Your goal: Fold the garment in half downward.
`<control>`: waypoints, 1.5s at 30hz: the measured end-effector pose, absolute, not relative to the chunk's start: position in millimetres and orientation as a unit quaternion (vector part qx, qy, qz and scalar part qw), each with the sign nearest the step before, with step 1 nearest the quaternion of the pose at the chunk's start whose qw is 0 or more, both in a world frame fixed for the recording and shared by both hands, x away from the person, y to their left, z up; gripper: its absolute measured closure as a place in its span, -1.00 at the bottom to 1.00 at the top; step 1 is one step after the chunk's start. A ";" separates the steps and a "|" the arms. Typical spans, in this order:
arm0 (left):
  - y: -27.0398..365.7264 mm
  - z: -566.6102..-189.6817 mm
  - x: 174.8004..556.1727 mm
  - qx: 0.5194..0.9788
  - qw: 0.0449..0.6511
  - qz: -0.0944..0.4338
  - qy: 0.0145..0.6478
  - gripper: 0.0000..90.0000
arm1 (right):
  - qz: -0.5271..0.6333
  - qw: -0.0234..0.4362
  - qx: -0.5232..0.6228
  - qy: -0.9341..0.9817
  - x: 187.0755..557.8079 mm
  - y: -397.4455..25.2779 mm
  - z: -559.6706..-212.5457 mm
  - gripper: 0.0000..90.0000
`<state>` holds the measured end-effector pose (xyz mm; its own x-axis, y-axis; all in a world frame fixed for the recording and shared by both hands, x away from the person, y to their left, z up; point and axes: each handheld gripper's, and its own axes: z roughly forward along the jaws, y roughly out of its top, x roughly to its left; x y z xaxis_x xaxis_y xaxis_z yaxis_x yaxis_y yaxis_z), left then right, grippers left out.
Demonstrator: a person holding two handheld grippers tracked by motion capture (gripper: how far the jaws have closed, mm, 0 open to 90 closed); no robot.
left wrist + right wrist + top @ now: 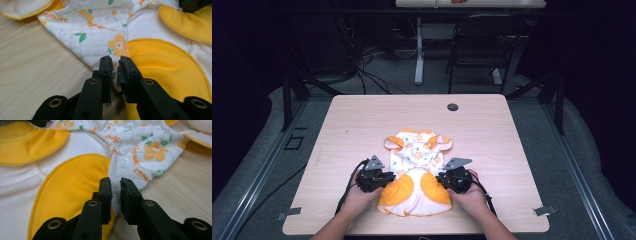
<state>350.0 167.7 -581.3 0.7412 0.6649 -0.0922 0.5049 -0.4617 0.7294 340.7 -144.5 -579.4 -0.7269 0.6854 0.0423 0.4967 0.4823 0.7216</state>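
A small baby garment [414, 172], white quilted cloth with orange flowers and yellow patches, lies flat near the table's front edge. My left gripper [389, 179] is at its left side. In the left gripper view its jaws [115, 61] are pinched on the garment's edge [100, 30], where white cloth meets a yellow patch [160, 65]. My right gripper [441, 181] is at the garment's right side. In the right gripper view its jaws [115, 182] are closed on the cloth's edge [130, 155] beside a yellow patch [75, 177]. A hand holds each gripper.
The wooden table [362, 120] has a round grey grommet [452, 107] at the back centre. Beyond it stand a black chair [482, 45] and a white table leg [419, 50], with cables on the floor. Metal rails run along both sides.
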 end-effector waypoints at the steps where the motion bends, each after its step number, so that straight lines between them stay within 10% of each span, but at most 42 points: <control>1: 167.9 -581.6 349.1 0.848 0.390 0.101 0.344 0.77 | 0.374 0.118 0.350 0.850 340.9 -146.2 -579.6 0.74; 25: 166.3 -577.6 321.2 0.864 0.379 0.071 0.324 0.72 | 0.341 0.087 0.309 0.884 312.9 -148.1 -571.5 0.68; 45: 158.7 -519.5 385.9 0.854 0.395 0.087 0.328 0.46 | 0.364 0.093 0.347 0.860 371.3 -158.3 -523.0 0.61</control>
<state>385.9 158.7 -519.5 0.7700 0.6284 -0.1106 0.4908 -0.4726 0.7320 371.3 -158.3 -523.0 -0.7425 0.6634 0.0929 0.5287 0.4952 0.6894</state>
